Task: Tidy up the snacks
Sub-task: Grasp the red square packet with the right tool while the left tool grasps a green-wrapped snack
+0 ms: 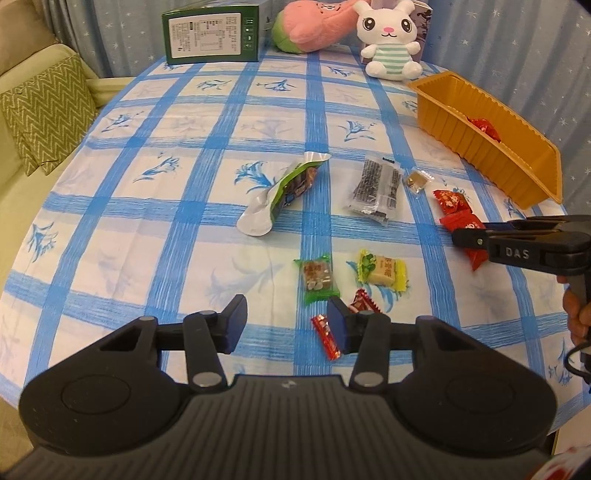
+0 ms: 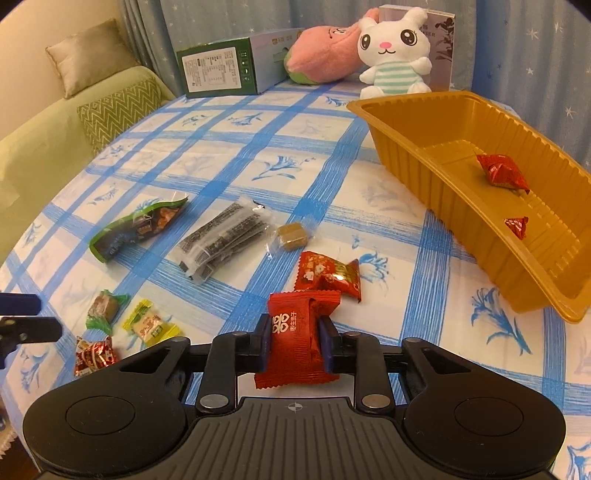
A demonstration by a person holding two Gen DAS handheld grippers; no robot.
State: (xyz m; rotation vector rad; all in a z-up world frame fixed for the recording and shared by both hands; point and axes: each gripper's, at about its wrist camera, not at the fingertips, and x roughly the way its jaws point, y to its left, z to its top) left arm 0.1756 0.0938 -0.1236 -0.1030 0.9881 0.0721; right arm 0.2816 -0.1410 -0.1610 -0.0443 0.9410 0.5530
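My right gripper (image 2: 295, 341) is shut on a red snack packet (image 2: 297, 328), held upright just above the tablecloth. Another red packet (image 2: 327, 275) lies right beyond it. The orange tray (image 2: 406, 147) stands to the right, with two red candies (image 2: 500, 171) inside. My left gripper (image 1: 286, 321) is open over the cloth with nothing between its fingers. A thin red stick candy (image 1: 325, 338) lies beside its right finger (image 1: 338, 325), and a red-wrapped candy (image 1: 364, 301) is just past that finger. A green-wrapped nut candy (image 1: 317, 277) and a yellow-wrapped candy (image 1: 384, 271) lie ahead.
A green pouch (image 1: 291, 188), a black snack pack (image 1: 376, 188) and a small brown cube candy (image 1: 417, 181) lie mid-table. A green box (image 1: 210, 35), a pink plush (image 1: 314, 26) and a white rabbit plush (image 1: 391, 40) stand at the far edge. A sofa (image 1: 37, 110) is left.
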